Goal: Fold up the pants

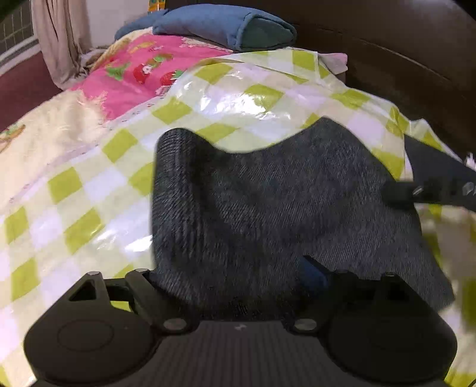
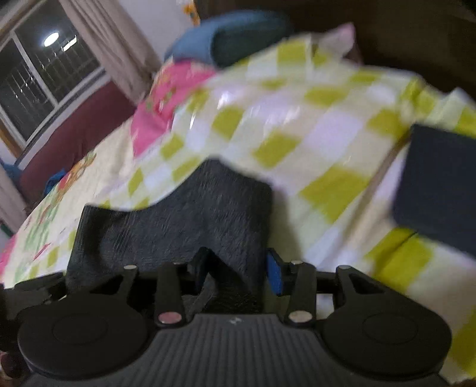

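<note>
The dark grey pants [image 1: 282, 202] lie on a green-and-white checked plastic sheet [image 1: 98, 184] spread over a bed. In the left wrist view the near edge of the cloth is bunched over my left gripper [image 1: 238, 274]. It hides the fingers except one blue pad [image 1: 312, 274], and the jaws stand closed on the fabric. My right gripper [image 1: 398, 193] reaches the cloth's right edge. In the right wrist view the pants [image 2: 178, 220] fill the gap of the right gripper [image 2: 238, 265], between a dark finger and a blue pad [image 2: 273, 274]. The picture is blurred.
A blue pillow [image 1: 226, 26] and a pink strawberry-print blanket [image 1: 134, 71] lie at the head of the bed. A dark headboard [image 1: 401, 59] runs along the right. A dark navy flat object [image 2: 437, 184] rests on the sheet to the right. A curtain [image 2: 119, 44] and window [image 2: 38, 77] are on the left.
</note>
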`<state>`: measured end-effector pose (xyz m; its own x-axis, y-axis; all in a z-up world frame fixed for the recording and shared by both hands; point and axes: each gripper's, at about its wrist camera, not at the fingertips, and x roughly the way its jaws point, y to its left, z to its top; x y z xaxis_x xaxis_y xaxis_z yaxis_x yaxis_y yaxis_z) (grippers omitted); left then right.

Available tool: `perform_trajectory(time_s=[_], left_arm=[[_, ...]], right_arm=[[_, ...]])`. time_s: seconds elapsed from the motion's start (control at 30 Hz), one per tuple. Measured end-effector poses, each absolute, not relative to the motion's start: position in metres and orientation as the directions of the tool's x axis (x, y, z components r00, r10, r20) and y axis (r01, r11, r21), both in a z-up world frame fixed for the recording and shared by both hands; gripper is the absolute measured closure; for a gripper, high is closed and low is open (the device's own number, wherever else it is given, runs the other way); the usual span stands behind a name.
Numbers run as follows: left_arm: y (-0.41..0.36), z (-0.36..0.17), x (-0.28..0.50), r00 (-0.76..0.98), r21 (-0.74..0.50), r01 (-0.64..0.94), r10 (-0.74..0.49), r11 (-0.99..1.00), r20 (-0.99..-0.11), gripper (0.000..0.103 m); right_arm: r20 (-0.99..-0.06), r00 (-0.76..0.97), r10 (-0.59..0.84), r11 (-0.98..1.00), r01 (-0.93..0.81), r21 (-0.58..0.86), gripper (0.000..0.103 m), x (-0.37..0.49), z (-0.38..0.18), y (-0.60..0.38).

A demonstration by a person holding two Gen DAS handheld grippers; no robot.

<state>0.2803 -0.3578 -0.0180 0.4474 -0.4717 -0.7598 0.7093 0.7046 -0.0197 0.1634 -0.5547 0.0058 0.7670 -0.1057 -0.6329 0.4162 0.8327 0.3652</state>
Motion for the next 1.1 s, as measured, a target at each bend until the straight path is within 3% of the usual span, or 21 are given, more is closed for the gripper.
perform_trajectory(time_s=[0.07,0.2,0.27,0.47,0.6,0.9,1.1], left_arm=[[-0.342,-0.017,0.276,0.469,-0.022,0.682,-0.460,0.731,-0.754,0.005],[-0.307,-0.013,0.254,0.521,-0.008,0.610,-0.409,0.793,-0.749,0.003],[-0.289,-0.009,0.236,0.555,0.020,0.583,-0.380,0.812,-0.740,0.003],[-0.241,0.000,0.179,0.572,-0.005,0.543,-0.374,0.840,-0.730,0.000],[-0.223,0.008,0.145,0.587,-0.023,0.526,-0.382,0.850,-0.713,0.000],[-0.206,0.026,0.073,0.669,0.101,0.540,-0.353,0.836,-0.654,0.000],[-0.200,0.028,0.057,0.662,0.094,0.551,-0.366,0.829,-0.654,0.000]], right_arm=[[-0.617,0.775,-0.133,0.833,0.425,0.354,0.057,0.143,0.006,-0.542],[-0.609,0.791,-0.052,0.818,0.384,0.429,0.056,0.101,0.006,-0.506],[-0.600,0.798,-0.065,0.846,0.363,0.390,0.046,0.082,0.011,-0.476],[-0.551,0.833,-0.054,0.879,0.302,0.370,0.046,0.045,0.034,-0.411],[-0.569,0.822,-0.027,0.867,0.302,0.396,0.046,0.030,0.036,-0.386],[-0.594,0.801,-0.077,0.850,0.364,0.381,0.046,-0.021,0.041,-0.345],[-0.598,0.795,-0.097,0.852,0.377,0.363,0.046,-0.039,0.042,-0.336]])
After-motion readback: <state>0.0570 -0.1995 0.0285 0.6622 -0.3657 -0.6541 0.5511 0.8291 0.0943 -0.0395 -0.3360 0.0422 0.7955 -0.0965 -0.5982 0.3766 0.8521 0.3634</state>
